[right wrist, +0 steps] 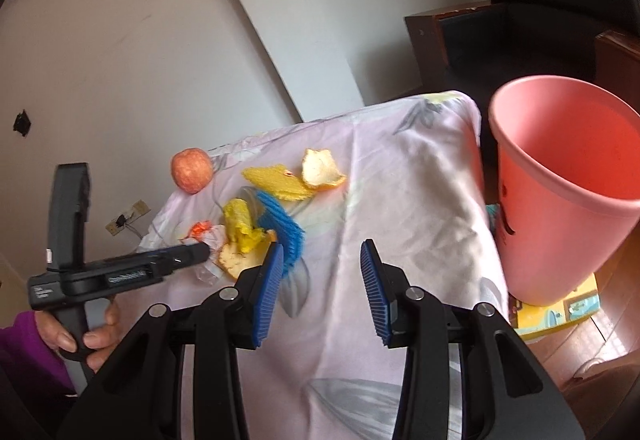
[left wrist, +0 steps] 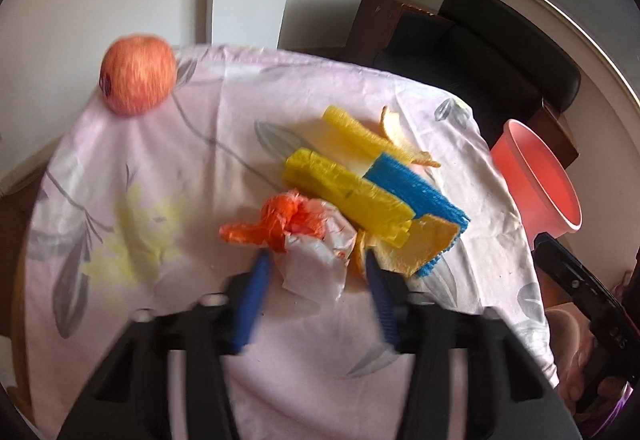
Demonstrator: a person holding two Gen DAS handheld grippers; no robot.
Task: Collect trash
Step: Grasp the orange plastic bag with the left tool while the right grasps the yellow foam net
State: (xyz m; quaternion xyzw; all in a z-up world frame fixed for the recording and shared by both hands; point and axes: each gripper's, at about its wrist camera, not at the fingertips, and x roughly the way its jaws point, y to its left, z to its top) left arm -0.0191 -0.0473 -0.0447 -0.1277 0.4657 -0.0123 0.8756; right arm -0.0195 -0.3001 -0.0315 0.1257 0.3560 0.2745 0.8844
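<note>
A crumpled white and orange plastic bag (left wrist: 316, 236) lies on the flowered tablecloth (left wrist: 192, 168). It sits between the blue pads of my left gripper (left wrist: 316, 260), which flank it without clearly pressing on it. Right behind it are a yellow foam net (left wrist: 348, 192), a blue foam net (left wrist: 416, 192) and an orange peel (left wrist: 424, 244). In the right wrist view, my left gripper (right wrist: 200, 251) points into the same pile (right wrist: 248, 236). My right gripper (right wrist: 322, 246) hovers open over bare cloth with nothing between its fingers. A pink bin (right wrist: 560, 200) stands off the table's right edge.
A red apple (left wrist: 138, 74) sits at the table's far left corner. A second yellow net (left wrist: 352, 128) and another peel (left wrist: 396, 132) lie farther back. A black chair (left wrist: 500, 40) and dark wooden furniture (left wrist: 376, 20) stand behind the table. The bin (left wrist: 536, 180) rests on a yellow box (right wrist: 560, 312).
</note>
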